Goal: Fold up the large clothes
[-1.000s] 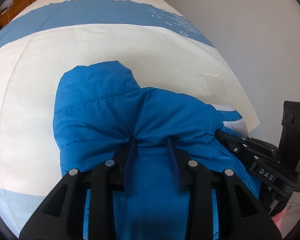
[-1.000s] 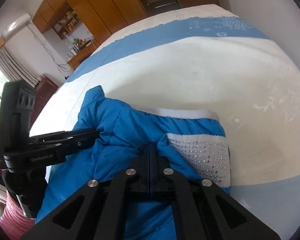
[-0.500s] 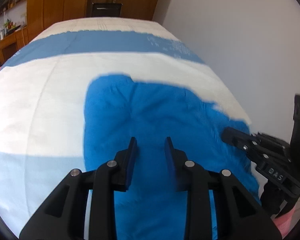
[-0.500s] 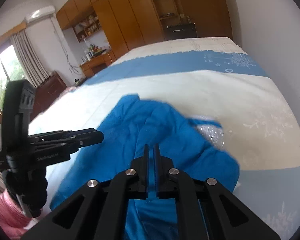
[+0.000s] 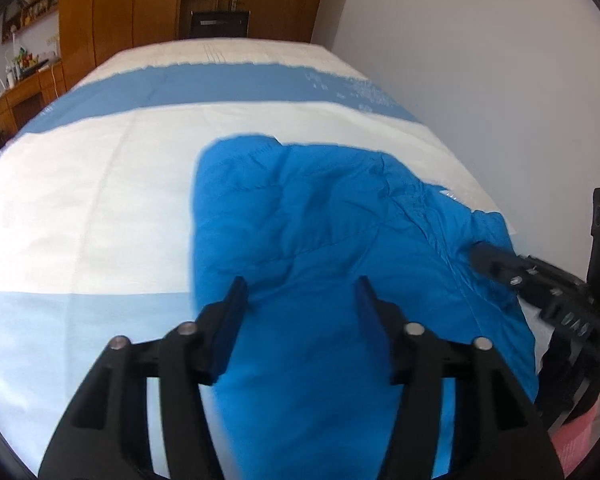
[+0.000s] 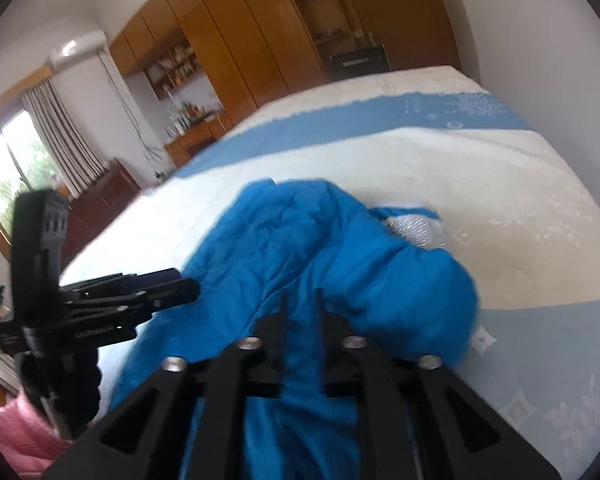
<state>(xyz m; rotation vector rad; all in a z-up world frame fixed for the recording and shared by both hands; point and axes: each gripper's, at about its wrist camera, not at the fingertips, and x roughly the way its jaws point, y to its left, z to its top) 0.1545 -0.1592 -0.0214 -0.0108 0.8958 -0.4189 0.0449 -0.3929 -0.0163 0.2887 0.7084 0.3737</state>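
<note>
Blue padded jacket (image 5: 340, 240) lying bunched on bed (image 5: 100, 208), toward its right edge by wall, white studded lining (image 6: 416, 230) peeking out at far fold. Left gripper (image 5: 300, 300) hovering over near part, jaws opening wide, no cloth pinched. Right gripper (image 6: 300, 312) jaws parting too, narrow gap, fabric below, not clamped. Likely releasing to let fold settle.

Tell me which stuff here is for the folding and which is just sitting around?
For the folding:
- blue jacket, lying on the bed
- left gripper, jaws opening, nothing pinched
- right gripper, jaws opening, nothing pinched

Just sitting around:
- wooden wardrobe
- shelves of small things
- curtains
</note>
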